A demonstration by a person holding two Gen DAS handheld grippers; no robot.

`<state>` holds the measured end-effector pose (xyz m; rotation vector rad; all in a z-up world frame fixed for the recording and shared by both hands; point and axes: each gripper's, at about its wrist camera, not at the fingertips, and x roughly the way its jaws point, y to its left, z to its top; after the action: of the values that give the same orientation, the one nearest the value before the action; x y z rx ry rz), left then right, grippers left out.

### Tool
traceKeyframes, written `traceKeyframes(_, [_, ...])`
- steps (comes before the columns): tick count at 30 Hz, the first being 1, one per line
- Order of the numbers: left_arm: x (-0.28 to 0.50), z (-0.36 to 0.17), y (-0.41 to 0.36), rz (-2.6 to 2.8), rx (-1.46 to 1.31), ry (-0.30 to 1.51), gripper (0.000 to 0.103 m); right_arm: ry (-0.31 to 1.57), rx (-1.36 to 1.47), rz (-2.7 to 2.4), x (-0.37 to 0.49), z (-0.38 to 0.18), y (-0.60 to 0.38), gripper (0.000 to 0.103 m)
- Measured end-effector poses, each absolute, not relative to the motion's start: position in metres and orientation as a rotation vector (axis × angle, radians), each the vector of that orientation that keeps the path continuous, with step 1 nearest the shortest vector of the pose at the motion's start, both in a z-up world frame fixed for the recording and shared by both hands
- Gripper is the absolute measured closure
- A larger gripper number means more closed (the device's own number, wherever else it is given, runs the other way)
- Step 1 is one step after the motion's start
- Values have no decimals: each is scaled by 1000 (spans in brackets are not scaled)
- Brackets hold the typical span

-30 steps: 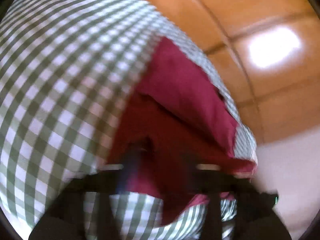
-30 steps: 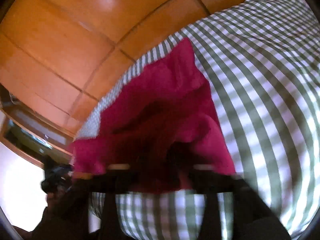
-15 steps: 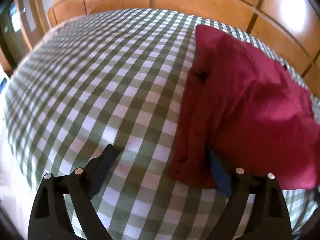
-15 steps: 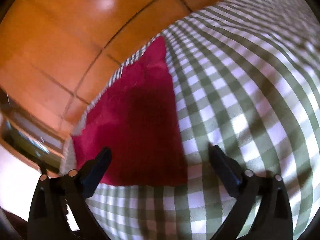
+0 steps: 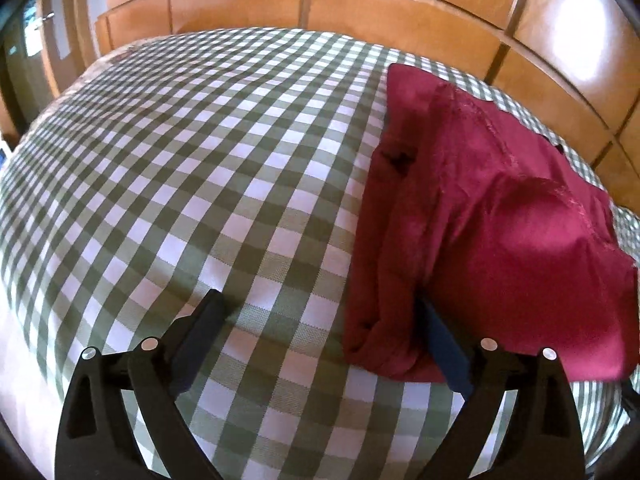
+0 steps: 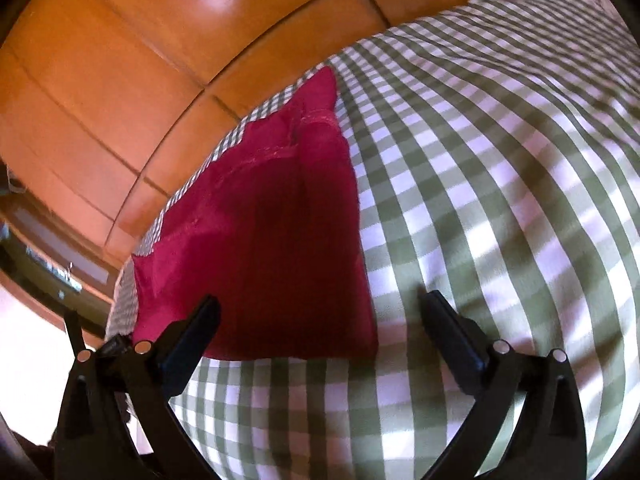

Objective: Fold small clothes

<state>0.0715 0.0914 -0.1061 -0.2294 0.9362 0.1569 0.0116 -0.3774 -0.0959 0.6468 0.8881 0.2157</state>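
A dark red garment lies folded on the green-and-white checked bed cover, at the right of the left wrist view. My left gripper hovers low at its near left corner with its jaws opening. The garment's folded left edge lies between them, and the right finger sits in a crease without pinching. In the right wrist view the garment fills the left centre. My right gripper stands wide open over its near right corner, with the pads apart from the cloth.
The checked cover spreads wide to the left of the garment in the left wrist view. Glossy wooden panels run close behind the bed, right past the garment's far edge.
A second ago both grippers were close on bunched red cloth in blurred views. Both have let go and spread their jaws, and the garment now lies flat and folded. The left view has rolled level.
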Motion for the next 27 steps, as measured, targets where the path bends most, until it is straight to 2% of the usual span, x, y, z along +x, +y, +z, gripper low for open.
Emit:
traceKeyframes(11, [44, -95, 98, 54, -231, 878, 9, 955, 607, 69, -4, -87, -358, 2])
traceKeyframes(12, [39, -92, 99, 38, -240, 862, 11, 969, 586, 62, -5, -86, -356, 2])
traceKeyframes(15, [38, -86, 103, -8, -249, 857, 27, 984, 588, 45, -5, -81, -357, 3])
traceKeyframes(16, [42, -82, 104, -28, -251, 856, 29, 981, 601, 39, -5, -78, -360, 4])
traceKeyframes(19, [57, -71, 104, -70, -252, 838, 38, 938, 552, 15, 2, -61, -368, 19])
traceKeyframes(23, [87, -53, 90, -125, -205, 801, 39, 911, 504, 1, 32, -49, -376, 33])
traceKeyframes(27, [119, -56, 81, -135, -198, 825, 39, 929, 456, 4, 67, -54, -372, 35])
